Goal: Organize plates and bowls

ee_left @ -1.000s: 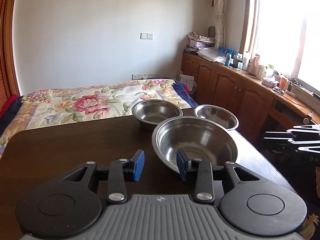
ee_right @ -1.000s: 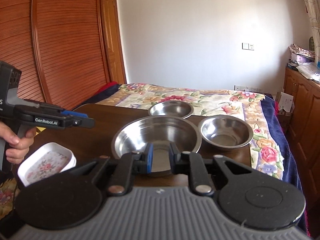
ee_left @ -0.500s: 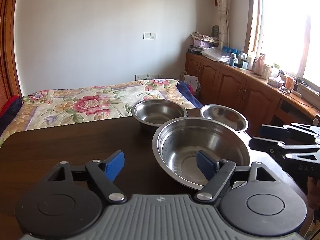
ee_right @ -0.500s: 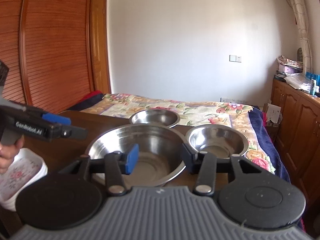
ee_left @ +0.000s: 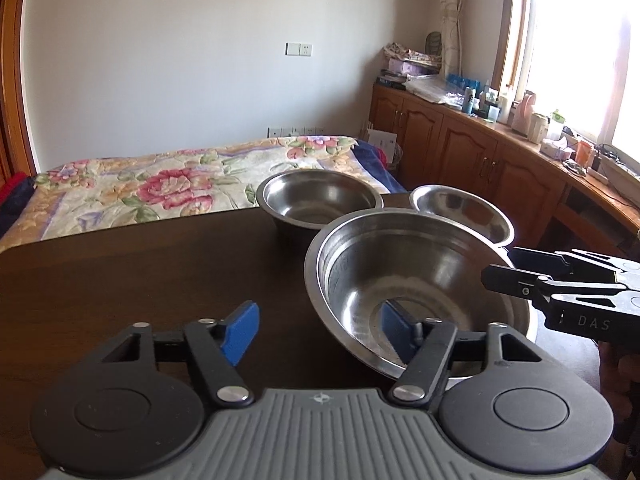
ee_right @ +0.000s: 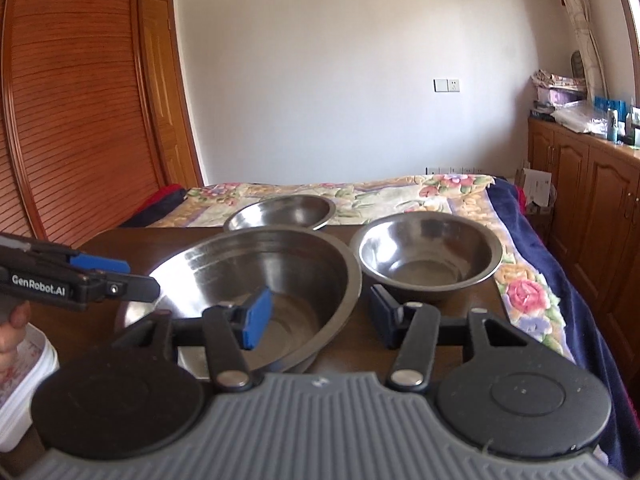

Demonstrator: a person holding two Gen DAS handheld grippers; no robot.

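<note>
Straddling the big bowl (ee_right: 264, 280) rim from either side, left gripper (ee_left: 320, 332) and right gripper (ee_right: 316, 316) both gape wide, apparently set to lift it together.

Blown-out window (ee_left: 576, 40) glare (fisheye edges)

Dark wood table (ee_left: 120, 280): 3 steel bowls (ee_left: 400, 264), white tray (ee_right: 24, 376).

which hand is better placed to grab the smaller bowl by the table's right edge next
Right, probably. The right tongs are open with that smaller bowl just ahead of their outer finger; from the left tongs it lies beyond the large bowl.
</note>
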